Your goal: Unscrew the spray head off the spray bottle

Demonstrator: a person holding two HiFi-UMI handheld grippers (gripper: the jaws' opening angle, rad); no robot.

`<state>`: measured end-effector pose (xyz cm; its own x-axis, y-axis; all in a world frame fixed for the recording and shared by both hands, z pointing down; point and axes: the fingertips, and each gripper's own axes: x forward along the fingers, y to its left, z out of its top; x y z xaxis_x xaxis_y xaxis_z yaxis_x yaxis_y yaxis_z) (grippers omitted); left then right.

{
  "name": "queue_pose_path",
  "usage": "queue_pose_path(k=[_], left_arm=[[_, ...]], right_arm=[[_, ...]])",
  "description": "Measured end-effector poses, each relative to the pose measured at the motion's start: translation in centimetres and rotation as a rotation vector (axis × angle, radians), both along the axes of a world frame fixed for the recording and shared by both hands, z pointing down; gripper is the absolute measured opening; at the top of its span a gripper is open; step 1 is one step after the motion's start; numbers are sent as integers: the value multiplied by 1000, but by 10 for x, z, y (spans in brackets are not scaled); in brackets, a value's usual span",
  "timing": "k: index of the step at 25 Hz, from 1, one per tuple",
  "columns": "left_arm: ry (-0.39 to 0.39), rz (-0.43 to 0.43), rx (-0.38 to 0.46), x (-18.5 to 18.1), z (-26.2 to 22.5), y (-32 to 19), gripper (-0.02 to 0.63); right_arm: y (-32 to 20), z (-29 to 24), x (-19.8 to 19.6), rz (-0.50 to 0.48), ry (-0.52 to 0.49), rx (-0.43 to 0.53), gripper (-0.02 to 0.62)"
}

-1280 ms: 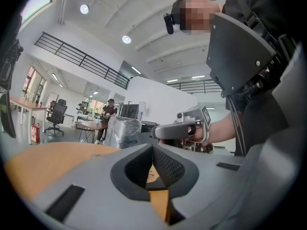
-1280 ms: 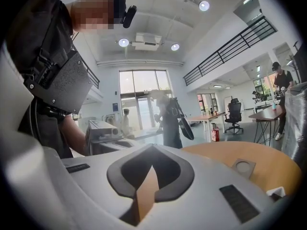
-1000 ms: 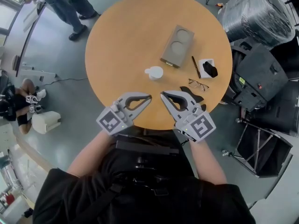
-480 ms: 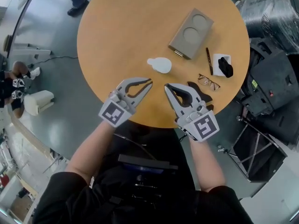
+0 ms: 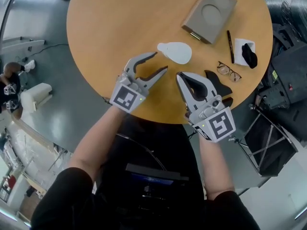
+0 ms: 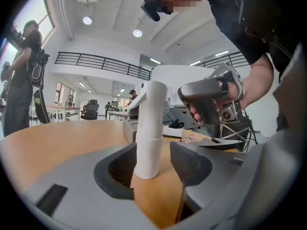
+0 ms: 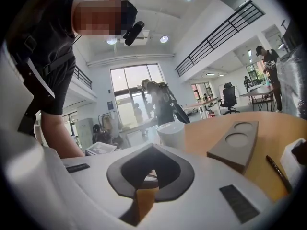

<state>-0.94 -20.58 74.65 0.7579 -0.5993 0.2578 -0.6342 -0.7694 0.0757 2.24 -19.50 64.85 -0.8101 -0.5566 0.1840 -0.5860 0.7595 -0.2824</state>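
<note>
The worktop (image 5: 120,28) is plain orange-tan. The spray bottle (image 5: 175,52) is white all over. The left tool (image 5: 159,63) and right tool (image 5: 181,75) are pale grey, each patterned with black-and-white squares. The tray (image 5: 209,13) is dull grey-brown, and the pen (image 5: 230,40) is black.

On the bench (image 5: 105,28), the spray bottle (image 5: 175,51) stands just ahead of the left hand-held gripper (image 5: 159,63), with the right hand-held gripper (image 5: 180,75) just before it. A two-hollow block (image 5: 209,12) lies behind the bottle; a pen (image 5: 230,46) and glasses (image 5: 228,72) lie to its right.
</note>
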Motion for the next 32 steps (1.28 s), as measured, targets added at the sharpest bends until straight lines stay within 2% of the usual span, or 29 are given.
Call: queue_pose_path(k=[2, 5, 17, 28, 32], left_arm=[[13, 0, 14, 6, 7, -7, 282], [20, 8, 30, 15, 15, -17, 305], [10, 87, 97, 52, 33, -47, 315], [16, 160, 104, 74, 35, -57, 304], [-21, 209, 116, 77, 33, -51, 301]], right_arm=[[0, 5, 1, 8, 0, -5, -3], [-2, 12, 5, 27, -7, -14, -3], [-1, 38, 18, 64, -24, -35, -3], [2, 47, 24, 83, -17, -48, -3], [6, 43, 27, 86, -13, -43, -4]])
